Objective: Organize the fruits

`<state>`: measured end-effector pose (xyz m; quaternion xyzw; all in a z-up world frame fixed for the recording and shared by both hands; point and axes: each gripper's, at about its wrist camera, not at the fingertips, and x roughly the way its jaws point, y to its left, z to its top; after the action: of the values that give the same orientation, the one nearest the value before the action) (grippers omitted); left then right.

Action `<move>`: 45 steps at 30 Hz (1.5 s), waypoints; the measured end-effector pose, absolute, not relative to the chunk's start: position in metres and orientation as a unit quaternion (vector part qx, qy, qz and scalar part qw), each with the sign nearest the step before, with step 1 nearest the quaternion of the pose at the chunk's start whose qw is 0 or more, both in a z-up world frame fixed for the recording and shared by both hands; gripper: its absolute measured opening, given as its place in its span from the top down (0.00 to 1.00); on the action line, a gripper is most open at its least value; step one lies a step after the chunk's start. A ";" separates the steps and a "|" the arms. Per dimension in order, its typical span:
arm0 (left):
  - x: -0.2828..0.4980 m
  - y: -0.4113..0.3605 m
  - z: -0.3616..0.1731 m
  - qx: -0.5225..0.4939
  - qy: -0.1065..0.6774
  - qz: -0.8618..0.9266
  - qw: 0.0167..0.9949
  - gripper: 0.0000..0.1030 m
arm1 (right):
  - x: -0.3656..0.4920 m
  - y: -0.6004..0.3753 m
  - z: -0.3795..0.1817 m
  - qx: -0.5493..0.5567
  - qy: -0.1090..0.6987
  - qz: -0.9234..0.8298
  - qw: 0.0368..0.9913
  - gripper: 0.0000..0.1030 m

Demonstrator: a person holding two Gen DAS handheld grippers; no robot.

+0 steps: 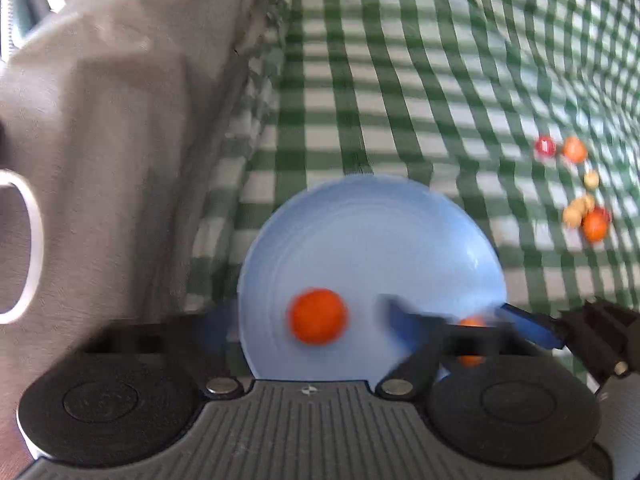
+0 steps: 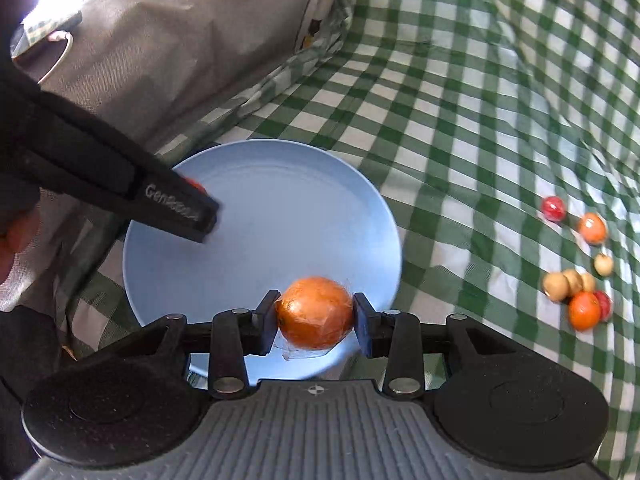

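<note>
A light blue plate point(image 1: 372, 232) lies on the green checked cloth. One orange point(image 1: 318, 316) rests on the plate between the blurred fingers of my left gripper point(image 1: 312, 320), which stand wide apart and do not touch it. In the right wrist view, a black finger point(image 2: 180, 208) of the left gripper reaches over the plate point(image 2: 280, 200) and hides most of that orange. My right gripper point(image 2: 315, 320) has its pads against both sides of a plastic-wrapped orange point(image 2: 314, 314) at the plate's near rim. In the left wrist view, this wrapped orange point(image 1: 472, 326) shows beside a blue pad point(image 1: 528, 326).
Loose fruit lies on the cloth point(image 2: 460, 140) to the right: a red fruit point(image 2: 553, 208), an orange point(image 2: 592, 228), tan round fruits point(image 2: 568, 284) and another orange point(image 2: 585, 310). A tall grey fabric-covered bulk point(image 2: 180, 40) stands left of the plate. A hand point(image 2: 16, 240) is at the left edge.
</note>
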<state>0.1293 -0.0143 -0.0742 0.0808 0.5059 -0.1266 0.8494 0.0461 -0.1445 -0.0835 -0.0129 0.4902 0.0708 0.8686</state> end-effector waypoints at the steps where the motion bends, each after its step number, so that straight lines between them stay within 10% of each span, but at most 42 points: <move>1: 0.125 -0.012 -0.066 0.072 0.492 -0.126 0.858 0.00 | 0.048 -0.144 -0.082 -0.013 0.493 0.069 0.867 0.36; 3: 0.117 -0.007 -0.055 0.072 0.489 -0.132 0.859 0.00 | 0.045 -0.146 -0.073 -0.003 0.486 0.058 0.872 0.19; 10: 0.051 0.022 -0.024 0.081 0.499 -0.101 0.857 0.00 | -0.013 -0.159 -0.038 0.061 0.510 0.064 0.856 0.11; 45: -0.052 0.030 0.025 0.100 0.442 -0.082 0.888 0.00 | -0.117 -0.167 0.035 0.073 0.391 0.000 0.918 0.07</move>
<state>-0.0516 0.0302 0.0246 0.0997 0.4419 -0.0817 0.8877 -0.1165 -0.1675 0.0353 0.0731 0.3906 0.0003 0.9177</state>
